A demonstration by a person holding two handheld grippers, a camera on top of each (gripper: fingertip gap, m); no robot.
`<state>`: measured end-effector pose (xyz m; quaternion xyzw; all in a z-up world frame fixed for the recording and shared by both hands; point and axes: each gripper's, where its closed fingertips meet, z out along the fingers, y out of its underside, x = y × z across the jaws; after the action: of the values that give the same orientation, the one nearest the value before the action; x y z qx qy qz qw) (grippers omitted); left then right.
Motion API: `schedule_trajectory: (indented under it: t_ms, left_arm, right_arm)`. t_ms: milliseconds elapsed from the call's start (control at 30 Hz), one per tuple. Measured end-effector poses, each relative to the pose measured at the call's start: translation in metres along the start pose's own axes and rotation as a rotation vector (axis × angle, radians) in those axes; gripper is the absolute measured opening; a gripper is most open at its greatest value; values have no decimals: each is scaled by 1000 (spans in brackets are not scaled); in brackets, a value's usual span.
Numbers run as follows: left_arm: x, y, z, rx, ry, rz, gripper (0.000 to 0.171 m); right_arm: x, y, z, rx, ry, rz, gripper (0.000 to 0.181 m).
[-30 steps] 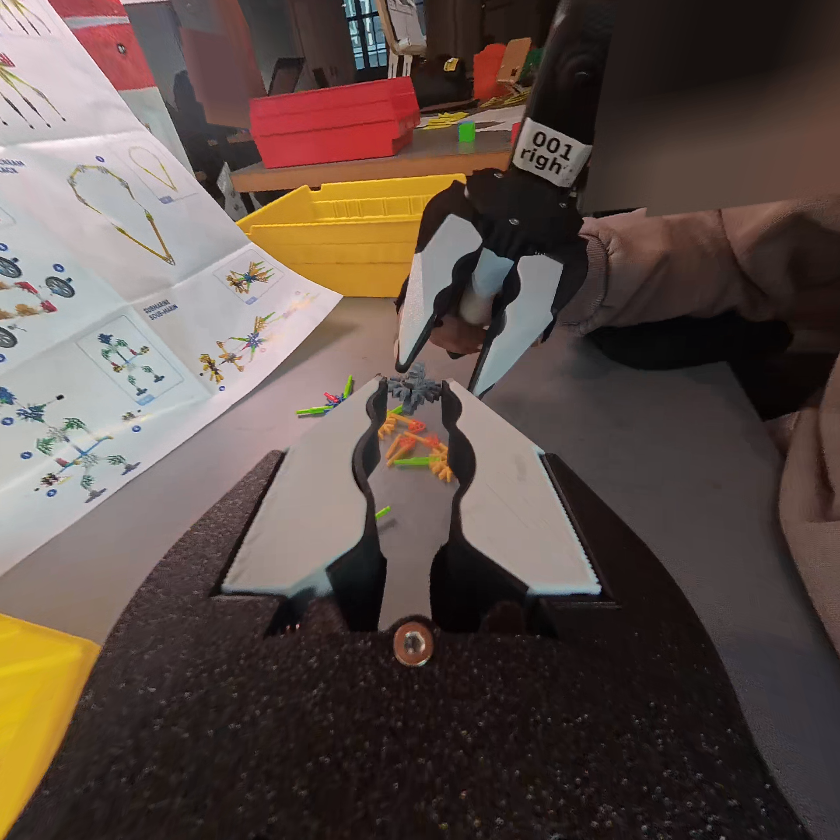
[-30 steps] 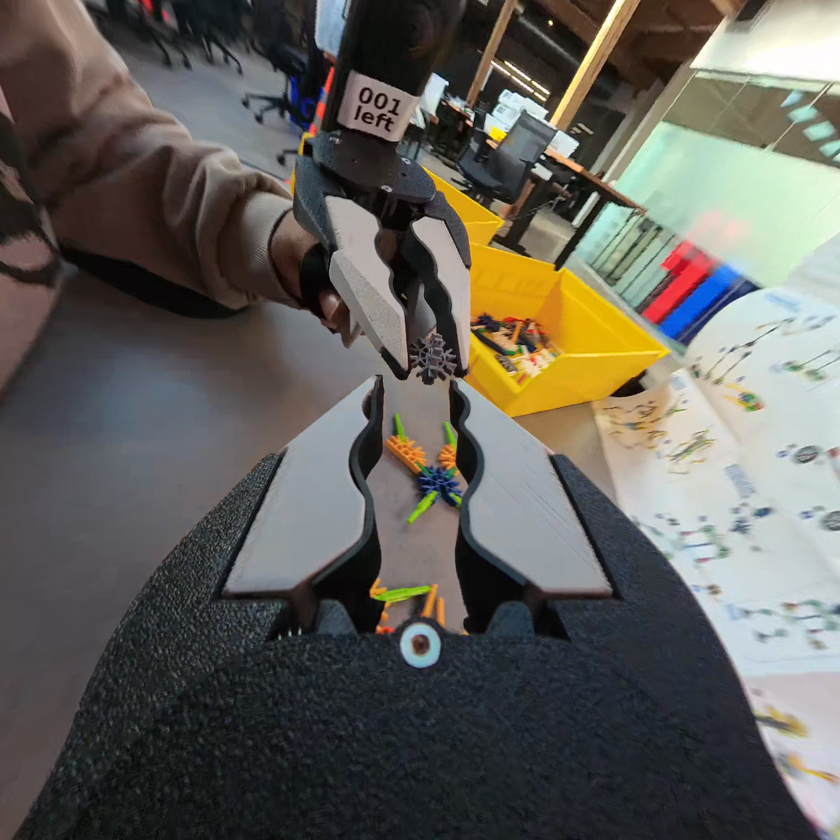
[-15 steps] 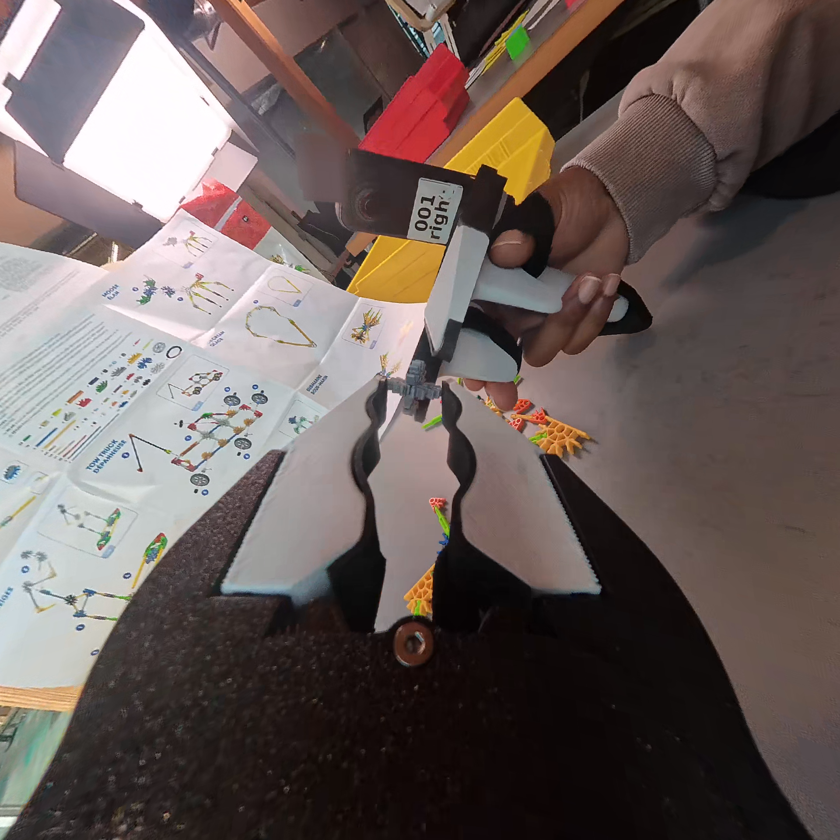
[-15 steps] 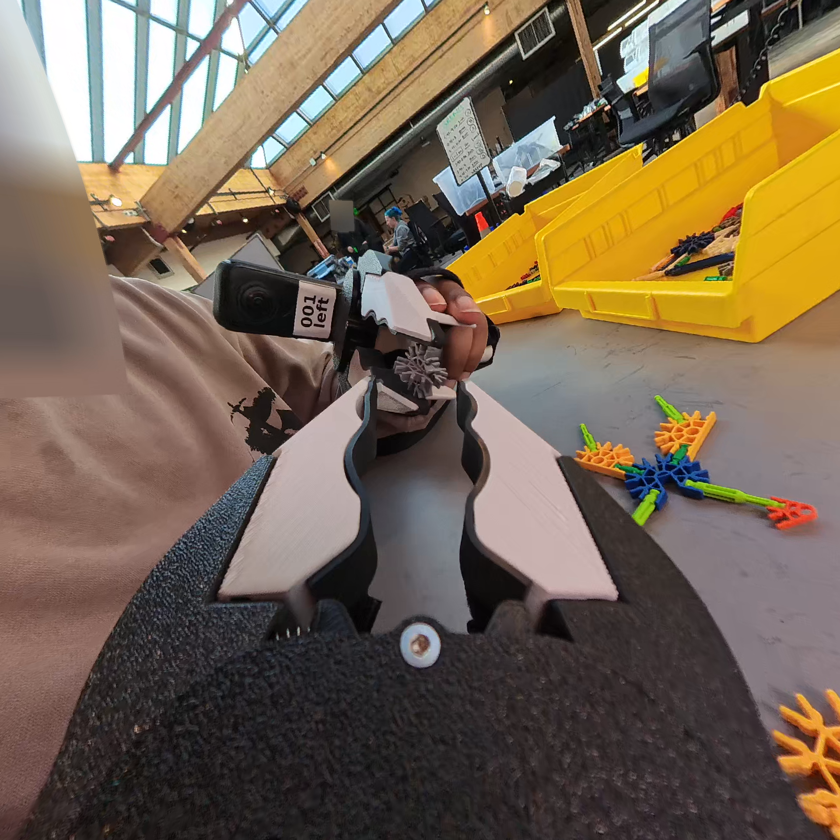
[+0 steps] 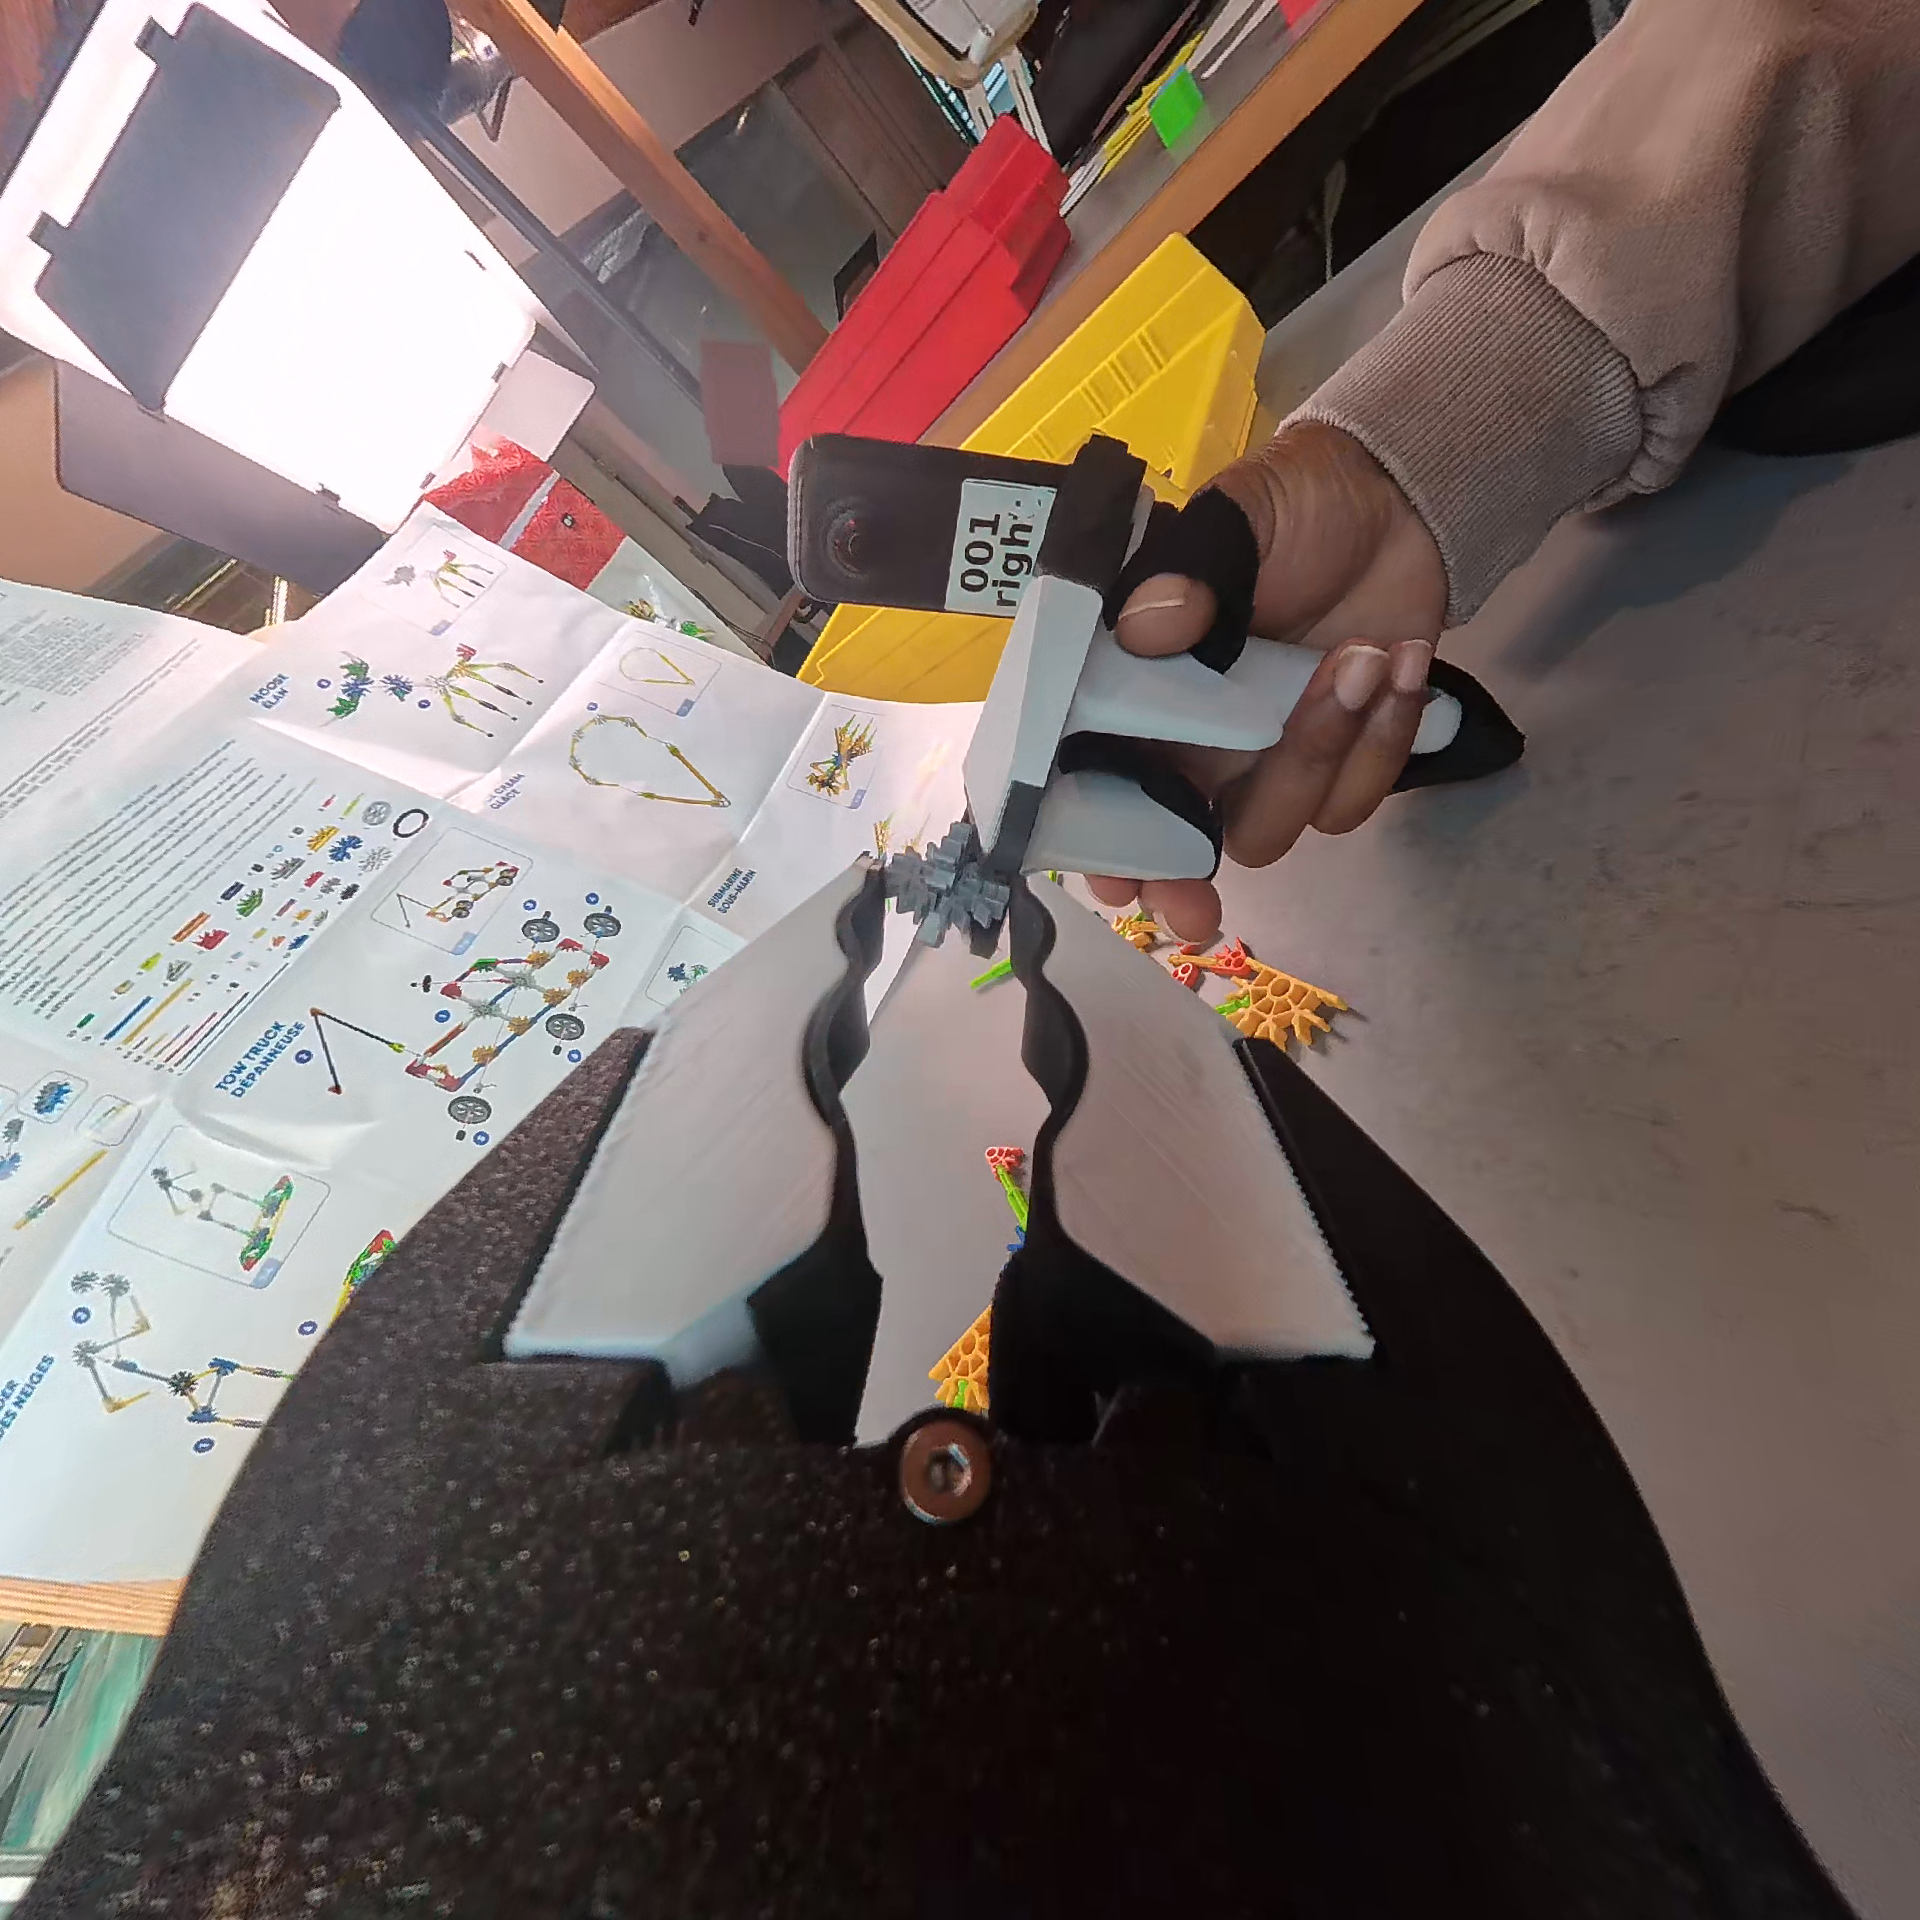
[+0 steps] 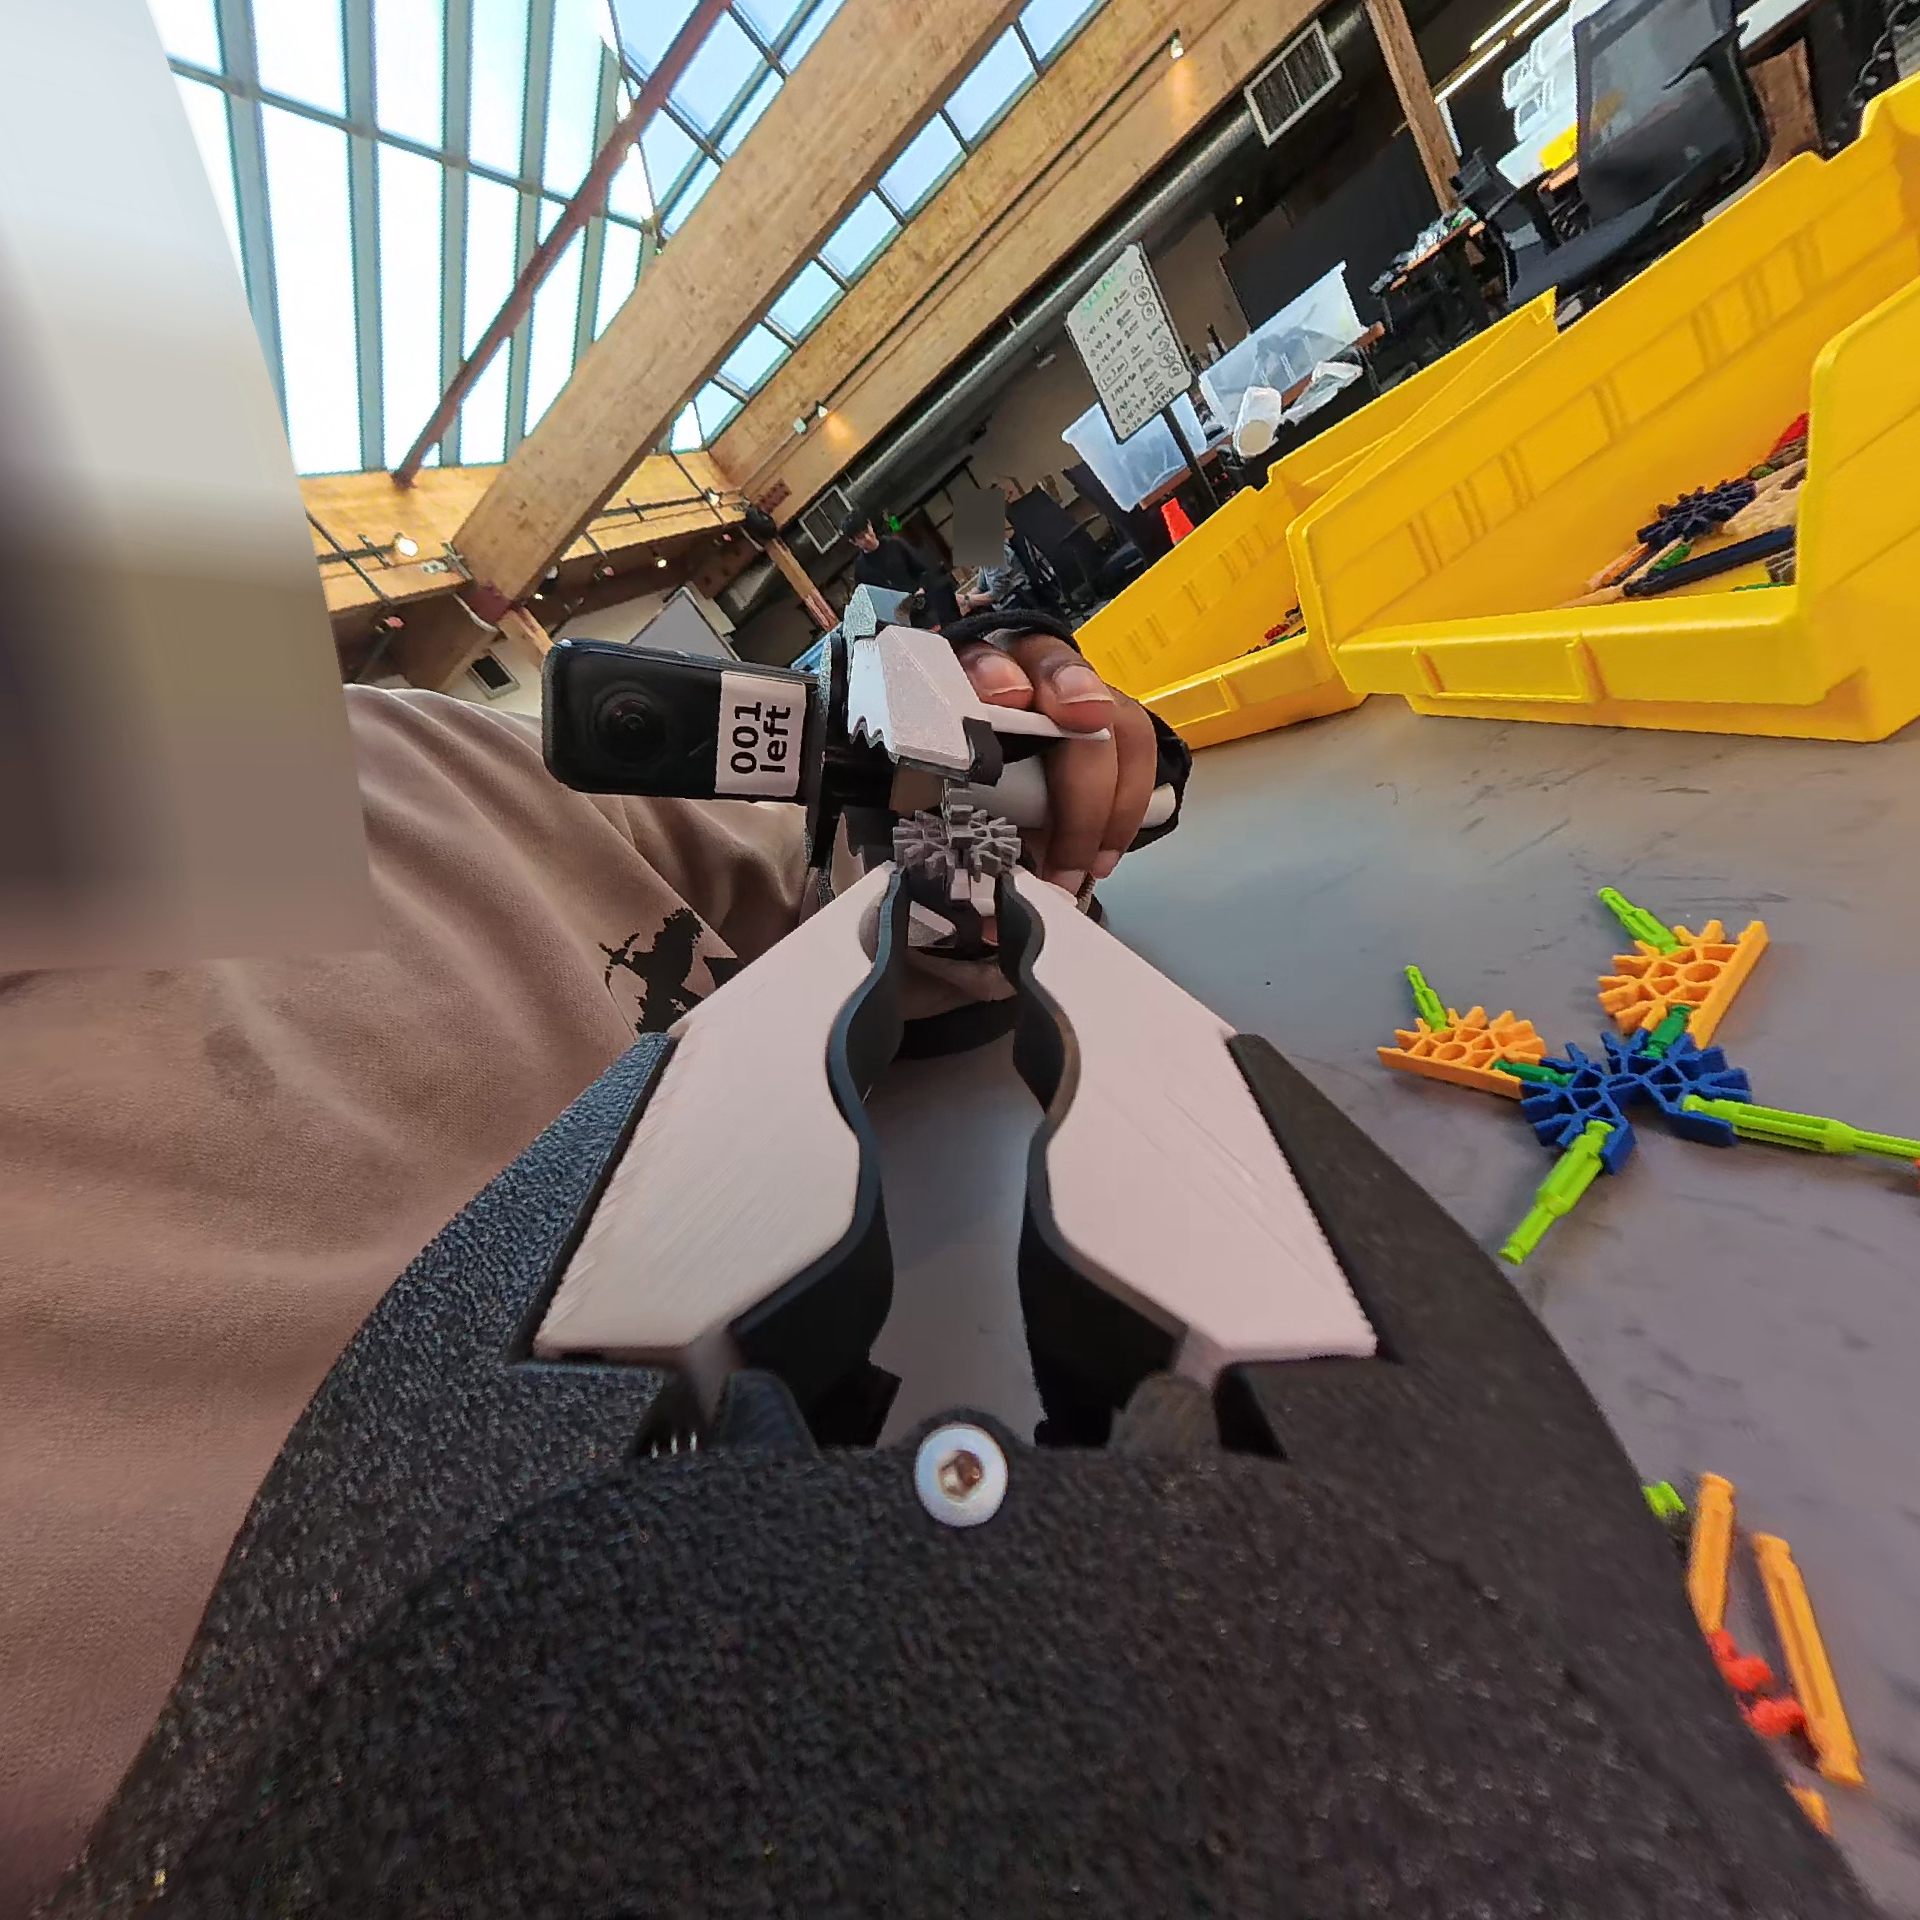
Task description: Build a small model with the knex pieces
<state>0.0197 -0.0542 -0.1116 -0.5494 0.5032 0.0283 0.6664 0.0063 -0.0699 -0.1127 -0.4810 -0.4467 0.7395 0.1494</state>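
Observation:
A grey snowflake-shaped connector [image 5: 925,888] is held in the air over the grey table [image 5: 1662,1039]. My left gripper [image 5: 943,894] is shut on it at the fingertips. My right gripper [image 5: 992,847] comes in from the right, tip to tip with the left, and its jaws have closed onto the connector's right side. In the right wrist view the connector [image 6: 956,836] sits at my right gripper's tips [image 6: 951,881], with the left gripper [image 6: 951,842] facing me behind it. A hand holds each gripper.
A folded instruction sheet [image 5: 416,883] covers the table's left. A blue, orange and green rod assembly [image 6: 1621,1081] and loose orange rods [image 6: 1787,1642] lie on the table. An orange piece [image 5: 1278,997] lies nearby. Yellow bins [image 6: 1558,582] and red bins [image 5: 935,270] stand behind. My two grippers' fingertips are within a few centimetres of each other. From either gripper's tips it is about 12 cm to the orange piece [image 5: 1278,997].
Both grippers swung up from pointing down at the table to facing each other. The right gripper closed in and narrowed its jaws on the grey connector that the left keeps holding.

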Motion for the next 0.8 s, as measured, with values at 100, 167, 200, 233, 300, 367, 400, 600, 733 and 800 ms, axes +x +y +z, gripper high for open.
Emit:
schedule_trajectory:
  t_ms: [100, 167, 200, 233, 300, 367, 400, 600, 733, 800]
  left_arm:
    - [0, 1, 0, -3, 4, -5, 24]
    - [1, 1, 0, 4, 14, -31, 24]
    - [0, 1, 0, 13, 22, -62, 24]
    - [-1, 0, -1, 26, 31, -102, 24]
    - [-3, -2, -3, 63, 81, -214, 23]
    - [-4, -5, -5, 115, 154, -373, 24]
    - [-6, -7, -7, 149, 191, -465, 24]
    - [-15, -22, -19, 365, 507, -1066, 23]
    - [-14, -21, -18, 401, 652, -1313, 23]
    - [-7, -19, -15, 375, 718, -1410, 23]
  right_arm:
    - [1, 0, 0, -5, 3, -1, 14]
    - [1, 1, -1, -18, 16, -28, 14]
    - [1, 1, -1, -24, 28, -56, 16]
    - [1, 0, -2, -27, 41, -96, 19]
    - [0, -1, -4, -66, 89, -221, 25]
    - [-2, -6, -8, -84, 152, -390, 30]
    - [-5, -10, -9, -85, 175, -467, 31]
    - [-19, -18, -7, -164, 352, -949, 41]
    - [-15, -15, -2, -254, 482, -1177, 43]
    - [-12, -16, -2, -296, 549, -1275, 43]
